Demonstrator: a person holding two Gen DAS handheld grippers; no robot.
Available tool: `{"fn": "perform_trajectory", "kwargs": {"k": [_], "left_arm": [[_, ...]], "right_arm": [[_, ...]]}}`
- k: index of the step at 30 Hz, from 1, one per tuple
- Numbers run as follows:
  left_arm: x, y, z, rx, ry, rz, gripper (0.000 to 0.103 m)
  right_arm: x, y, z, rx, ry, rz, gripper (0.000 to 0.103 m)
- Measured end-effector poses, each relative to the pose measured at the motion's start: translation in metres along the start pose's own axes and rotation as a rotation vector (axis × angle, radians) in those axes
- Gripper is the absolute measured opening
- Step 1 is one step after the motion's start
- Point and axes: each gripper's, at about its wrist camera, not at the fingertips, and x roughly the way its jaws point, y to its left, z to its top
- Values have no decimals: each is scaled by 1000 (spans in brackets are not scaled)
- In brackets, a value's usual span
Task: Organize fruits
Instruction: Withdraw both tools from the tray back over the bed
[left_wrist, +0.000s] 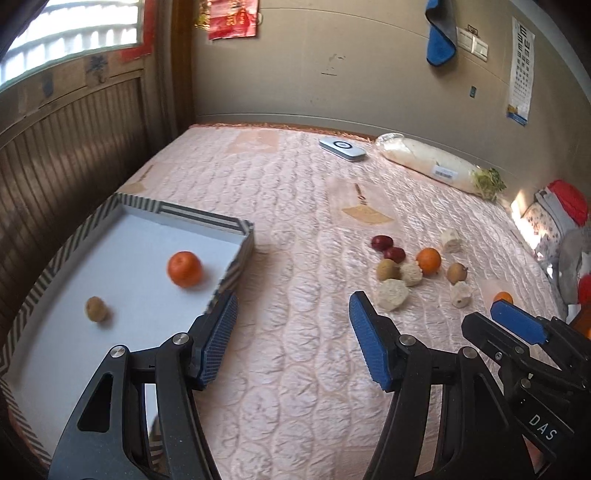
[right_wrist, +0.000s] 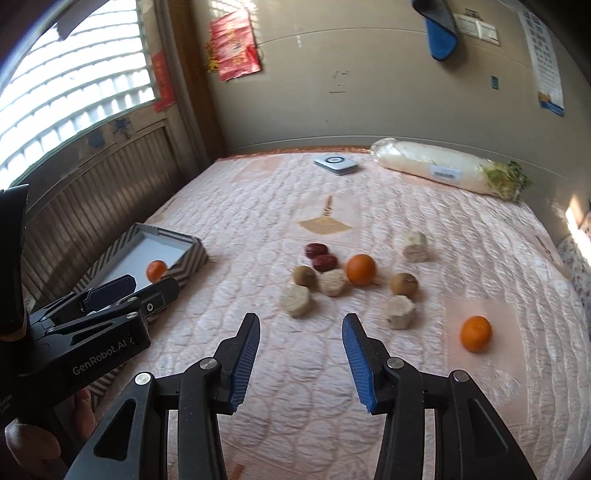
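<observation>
A striped tray (left_wrist: 236, 225) with a white floor sits on the bed at left; it holds an orange (left_wrist: 184, 268) and a small brown fruit (left_wrist: 96, 308). My left gripper (left_wrist: 293, 306) is open and empty, just right of the tray's near corner. Loose on the bed lie two red dates (right_wrist: 320, 255), an orange (right_wrist: 361, 269), two brown fruits (right_wrist: 305, 276), several pale chunks (right_wrist: 296, 301) and another orange (right_wrist: 475, 333). My right gripper (right_wrist: 301, 325) is open and empty, just short of the pile. The tray also shows in the right wrist view (right_wrist: 190, 260).
The pink quilted bed (right_wrist: 369, 369) runs to the wall. A wrapped white radish (right_wrist: 443, 168) and a small white device (right_wrist: 335, 163) lie at the far edge. Pillows and clothes (left_wrist: 561, 221) are piled at the right. A wood-panelled wall stands left of the tray.
</observation>
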Motion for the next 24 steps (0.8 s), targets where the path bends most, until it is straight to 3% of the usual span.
{"fn": "perform_trajectory", "kwargs": {"k": [8, 24], "left_arm": [[18, -31, 1, 75, 11, 1, 63], [58, -52, -3, 136, 137, -143, 63]], "right_arm": [[-4, -39, -7, 51, 0, -64, 45], [-5, -94, -26, 112, 53, -152, 45]]}}
